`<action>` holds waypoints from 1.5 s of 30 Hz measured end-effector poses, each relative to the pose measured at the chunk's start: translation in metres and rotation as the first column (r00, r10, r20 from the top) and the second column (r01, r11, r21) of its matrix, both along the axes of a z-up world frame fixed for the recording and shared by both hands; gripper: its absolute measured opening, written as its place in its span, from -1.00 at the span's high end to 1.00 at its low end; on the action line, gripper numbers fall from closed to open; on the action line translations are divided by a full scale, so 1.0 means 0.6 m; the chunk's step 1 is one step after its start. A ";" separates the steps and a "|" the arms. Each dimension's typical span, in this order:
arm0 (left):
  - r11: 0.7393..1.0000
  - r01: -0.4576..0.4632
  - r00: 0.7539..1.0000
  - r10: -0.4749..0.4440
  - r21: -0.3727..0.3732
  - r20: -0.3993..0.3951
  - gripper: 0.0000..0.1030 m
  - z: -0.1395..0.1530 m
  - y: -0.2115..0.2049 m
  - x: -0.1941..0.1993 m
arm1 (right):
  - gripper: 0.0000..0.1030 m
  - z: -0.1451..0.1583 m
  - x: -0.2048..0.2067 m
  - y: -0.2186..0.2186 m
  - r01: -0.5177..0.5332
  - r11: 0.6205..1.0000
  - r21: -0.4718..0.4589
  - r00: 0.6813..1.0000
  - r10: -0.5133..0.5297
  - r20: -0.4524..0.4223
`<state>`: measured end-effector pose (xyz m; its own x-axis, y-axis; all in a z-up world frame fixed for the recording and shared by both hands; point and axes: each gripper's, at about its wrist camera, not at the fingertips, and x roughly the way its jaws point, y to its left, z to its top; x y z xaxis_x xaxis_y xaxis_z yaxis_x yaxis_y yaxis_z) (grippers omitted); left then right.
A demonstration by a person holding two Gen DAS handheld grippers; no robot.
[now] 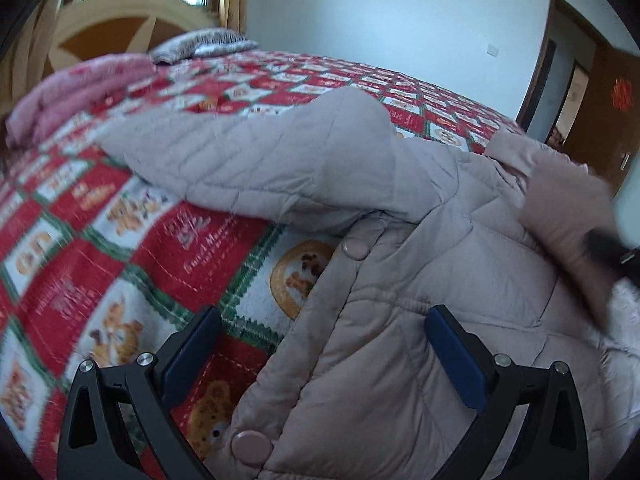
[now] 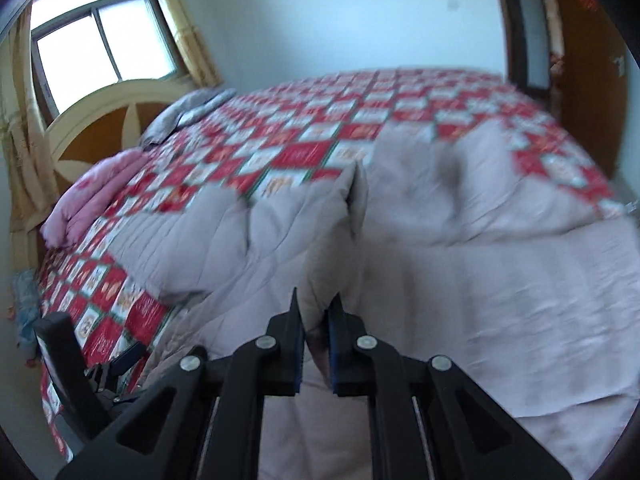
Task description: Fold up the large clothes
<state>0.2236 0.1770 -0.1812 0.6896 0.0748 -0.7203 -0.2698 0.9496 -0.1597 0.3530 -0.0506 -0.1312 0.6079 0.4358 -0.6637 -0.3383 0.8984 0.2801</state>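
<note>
Here the right hand-held gripper is pinching a raised fold of the coat, its jaws closed nearly together with the padded cloth bunched between them. The left hand-held gripper is hanging wide open and empty just over the coat's near-left front edge, one finger above the coat and the other above the bedspread. The coat is lying spread across the near side of the bed, one sleeve reaching left and far over the bedspread. It is looking light, puffy and limp, so it is likely sagging wherever it is lifted, and the smooth quilted shell may be slipping in a shallow pinch. A deep bite on a hem, cuff or the snap placket seems safest. Folded pink bedding is sitting at the far left.
</note>
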 end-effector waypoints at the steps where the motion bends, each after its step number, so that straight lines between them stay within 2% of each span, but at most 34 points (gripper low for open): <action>1: 1.000 0.000 1.000 0.000 -0.009 0.000 -0.98 -0.001 0.002 0.001 | 0.65 -0.001 0.004 0.002 -0.009 1.000 0.012 1.000 0.010 -0.012; 3: 1.000 0.000 1.000 0.000 -0.005 0.002 -0.98 -0.002 -0.002 0.001 | 0.36 -0.016 0.008 0.003 -0.030 0.998 0.057 0.997 0.033 -0.063; 4: 1.000 0.001 1.000 -0.001 0.001 0.002 -0.98 -0.002 -0.004 0.001 | -0.06 -0.015 0.008 0.000 -0.046 0.994 0.096 0.995 0.054 -0.084; 5: 1.000 0.002 1.000 -0.002 0.005 0.000 -0.98 -0.002 -0.005 0.001 | -0.28 -0.009 0.006 -0.005 -0.056 0.989 0.136 0.994 0.069 -0.088; 7: 1.000 0.003 1.000 -0.003 0.008 -0.003 -0.98 -0.003 -0.007 0.001 | -0.28 0.020 -0.008 -0.022 -0.070 0.982 0.178 0.996 0.079 -0.043; 9: 1.000 0.003 1.000 -0.003 0.007 -0.004 -0.98 -0.002 -0.006 0.001 | -0.28 0.066 -0.034 -0.057 -0.043 0.987 0.157 0.997 0.033 0.065; 11: 1.000 0.003 1.000 -0.003 0.009 -0.005 -0.98 -0.002 -0.006 0.000 | -0.28 0.111 -0.053 -0.113 0.088 0.995 0.040 0.982 -0.093 0.165; 12: 1.000 0.003 1.000 -0.003 0.011 -0.008 -0.98 -0.002 -0.005 0.001 | -0.28 0.119 -0.055 -0.132 0.140 0.990 -0.001 0.973 -0.137 0.185; 13: 1.000 0.005 1.000 -0.005 0.016 -0.016 -0.98 0.000 -0.007 0.001 | -0.24 0.125 -0.055 -0.162 0.221 0.974 -0.055 0.957 -0.205 0.206; 14: 1.000 0.015 1.000 -0.014 0.020 -0.025 -0.98 0.005 -0.011 0.002 | -0.21 0.123 -0.051 -0.202 0.317 0.942 -0.111 0.934 -0.289 0.213; 16: 0.998 0.054 0.998 -0.054 0.023 -0.025 -0.98 0.030 -0.025 0.003 | -0.10 0.104 -0.041 -0.253 0.417 0.895 -0.158 0.903 -0.388 0.186; 17: 0.997 0.072 0.997 -0.072 0.023 -0.006 -0.98 0.046 -0.035 0.000 | -0.09 0.083 -0.033 -0.283 0.464 0.870 -0.169 0.885 -0.445 0.140; 19: 0.993 0.101 0.993 -0.104 0.053 0.056 -0.98 0.086 -0.063 -0.001 | -0.06 0.038 -0.024 -0.323 0.514 0.844 -0.156 0.857 -0.513 0.047; 21: 0.988 0.112 0.990 -0.120 0.111 0.074 -0.98 0.114 -0.097 0.020 | -0.06 -0.022 -0.019 -0.340 0.551 0.818 -0.167 0.826 -0.563 -0.033; 23: 0.982 0.092 0.994 -0.102 0.167 0.050 -0.98 0.119 -0.127 0.054 | -0.09 -0.044 -0.027 -0.330 0.553 0.813 -0.183 0.828 -0.560 0.013; 25: 0.981 0.097 0.994 -0.103 0.170 0.023 -0.98 0.107 -0.144 0.083 | -0.17 -0.041 -0.033 -0.314 0.550 0.801 -0.237 0.830 -0.555 0.051; 26: 0.978 0.099 0.995 -0.099 0.185 -0.008 -0.98 0.091 -0.153 0.098 | -0.25 -0.040 -0.030 -0.304 0.544 0.799 -0.256 0.833 -0.550 0.057; 29: 0.964 0.095 0.993 -0.073 0.247 -0.096 -0.98 0.030 -0.172 0.124 | -0.30 -0.040 -0.035 -0.299 0.540 0.799 -0.263 0.836 -0.545 0.062; 30: 0.960 0.103 0.991 -0.077 0.261 -0.106 -0.98 0.007 -0.178 0.125 | -0.32 -0.042 -0.038 -0.304 0.540 0.802 -0.255 0.837 -0.544 0.062; 34: 0.956 0.100 0.992 -0.075 0.276 -0.098 -0.98 0.006 -0.180 0.123 | -0.46 -0.048 -0.040 -0.313 0.535 0.807 -0.248 0.841 -0.537 0.066; 38: 0.956 0.099 0.992 -0.075 0.276 -0.098 -0.98 0.005 -0.182 0.127 | -0.56 -0.050 -0.034 -0.303 0.539 0.796 -0.274 0.838 -0.539 0.085; 41: 0.961 0.100 0.992 -0.078 0.256 -0.098 -0.98 0.005 -0.180 0.128 | -0.58 -0.050 -0.032 -0.303 0.539 0.796 -0.274 0.839 -0.538 0.087; 43: 0.976 0.113 0.991 -0.096 0.187 -0.094 -0.98 0.007 -0.165 0.125 | -0.60 -0.050 -0.032 -0.303 0.537 0.798 -0.275 0.840 -0.536 0.085; 45: 0.989 0.130 0.988 -0.123 0.076 -0.088 -0.98 0.019 -0.133 0.118 | -0.64 -0.050 -0.032 -0.303 0.533 0.802 -0.269 0.843 -0.532 0.084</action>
